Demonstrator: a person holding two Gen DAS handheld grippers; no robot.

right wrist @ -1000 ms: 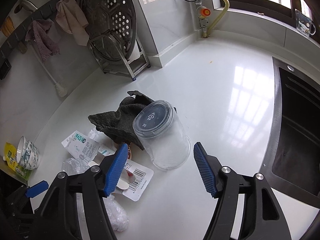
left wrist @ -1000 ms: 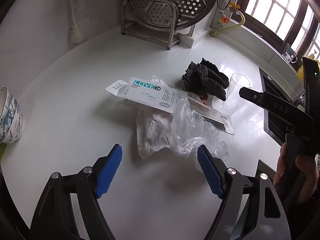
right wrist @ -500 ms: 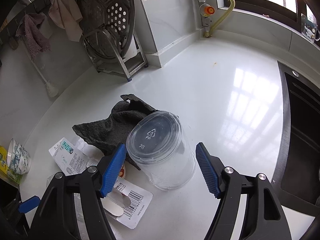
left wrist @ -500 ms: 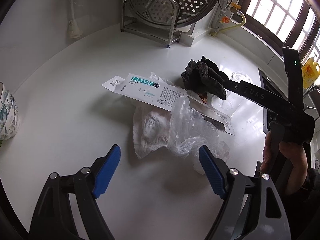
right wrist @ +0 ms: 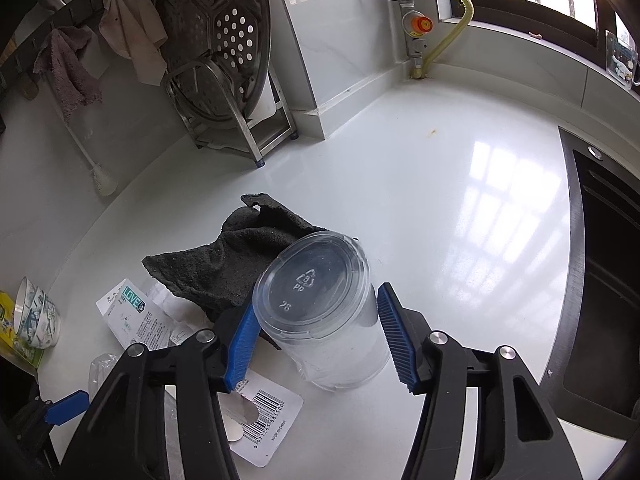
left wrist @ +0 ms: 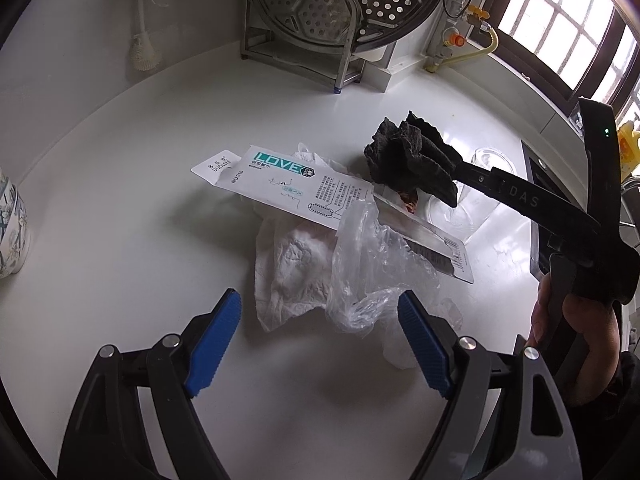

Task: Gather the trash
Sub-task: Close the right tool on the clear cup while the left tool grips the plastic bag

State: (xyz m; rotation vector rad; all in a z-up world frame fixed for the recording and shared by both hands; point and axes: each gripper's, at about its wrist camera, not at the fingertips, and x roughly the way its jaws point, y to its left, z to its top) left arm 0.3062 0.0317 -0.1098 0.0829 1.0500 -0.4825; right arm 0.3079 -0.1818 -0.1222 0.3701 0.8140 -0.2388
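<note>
A clear plastic cup (right wrist: 320,320) stands upside down on the white counter (right wrist: 420,208), leaning against a dark rag (right wrist: 224,264). My right gripper (right wrist: 316,302) straddles the cup and its jaws are closing. The blue pads sit right at the cup's walls, which show no squeeze. My left gripper (left wrist: 316,312) hovers open just in front of a crumpled tissue (left wrist: 292,264) and a clear plastic bag (left wrist: 368,256). A white "LOVE" card package (left wrist: 296,188) lies across them. In the left wrist view the rag (left wrist: 408,160) hides the right gripper's tips.
A steel rack with a perforated steamer plate (left wrist: 320,12) stands at the back wall. A patterned bowl (left wrist: 12,232) sits at the left edge and a black stove top (right wrist: 600,280) at the right. A barcode card (right wrist: 260,420) lies under the right gripper.
The right gripper moved forward and down around the cup, and its jaws narrowed toward the walls. The left gripper held still.
</note>
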